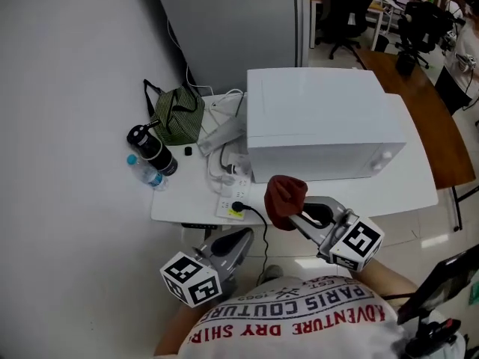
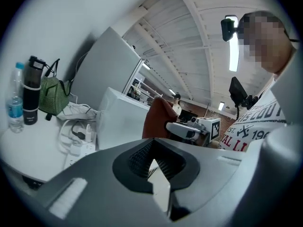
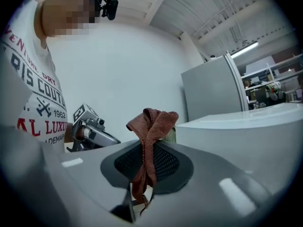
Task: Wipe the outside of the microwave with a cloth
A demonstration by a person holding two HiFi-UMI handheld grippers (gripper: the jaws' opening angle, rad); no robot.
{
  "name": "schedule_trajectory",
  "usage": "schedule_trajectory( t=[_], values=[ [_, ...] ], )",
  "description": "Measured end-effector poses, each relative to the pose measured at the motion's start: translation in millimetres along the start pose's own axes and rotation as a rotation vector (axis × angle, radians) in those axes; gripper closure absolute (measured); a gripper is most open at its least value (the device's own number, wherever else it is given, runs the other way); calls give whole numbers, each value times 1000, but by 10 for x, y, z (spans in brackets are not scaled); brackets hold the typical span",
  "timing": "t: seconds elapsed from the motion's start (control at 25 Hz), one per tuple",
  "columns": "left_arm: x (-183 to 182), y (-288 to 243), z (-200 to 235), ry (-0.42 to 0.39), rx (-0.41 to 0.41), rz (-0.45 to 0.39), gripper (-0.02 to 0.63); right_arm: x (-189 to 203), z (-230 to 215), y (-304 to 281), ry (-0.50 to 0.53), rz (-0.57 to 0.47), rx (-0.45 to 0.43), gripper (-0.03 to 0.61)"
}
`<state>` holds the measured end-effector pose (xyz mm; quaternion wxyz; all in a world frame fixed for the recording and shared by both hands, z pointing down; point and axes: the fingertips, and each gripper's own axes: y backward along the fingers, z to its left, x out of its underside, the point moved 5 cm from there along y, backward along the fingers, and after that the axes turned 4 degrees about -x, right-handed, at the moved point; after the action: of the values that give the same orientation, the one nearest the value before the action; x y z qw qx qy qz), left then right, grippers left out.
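Right gripper (image 1: 297, 215), one of our two, sits at lower centre of the head view with its jaws clamped on one rust-red terry cloth (image 1: 285, 197), near one white boxy microwave (image 1: 322, 122) at upper centre. Two bottles (image 1: 152, 158) stand at left. In the left gripper view, we see the left gripper (image 2: 152, 169) pressed closed and empty. In the right gripper view, the cloth rises at centre, with the microwave at right.

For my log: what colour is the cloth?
The cloth is reddish brown; right gripper view shows it best.
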<state>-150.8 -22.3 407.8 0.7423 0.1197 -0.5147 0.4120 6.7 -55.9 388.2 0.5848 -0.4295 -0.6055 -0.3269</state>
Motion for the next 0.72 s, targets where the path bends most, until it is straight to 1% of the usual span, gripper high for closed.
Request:
schedule_trajectory(
  t=[0.08, 0.12, 0.24, 0.32, 0.56, 0.72],
  values=[
    [-29, 94, 141, 11, -32, -15, 607, -14, -54, -250, 22, 5, -27, 535],
    [-47, 122, 208, 13, -39, -20, 607, -7, -105, -356, 47, 7, -22, 535],
    [-113, 194, 374, 13, -58, -29, 607, 70, -319, -633, 176, 32, 36, 535],
    [-178, 253, 458, 9, -72, -39, 607, 119, -446, -789, 215, 51, 73, 535],
    [-310, 338, 649, -6, -73, -64, 607, 190, -629, -1014, 184, 50, 155, 535],
    [-316, 243, 703, -10, -67, -49, 607, 242, -743, -1029, 154, 54, 194, 535]
  ],
)
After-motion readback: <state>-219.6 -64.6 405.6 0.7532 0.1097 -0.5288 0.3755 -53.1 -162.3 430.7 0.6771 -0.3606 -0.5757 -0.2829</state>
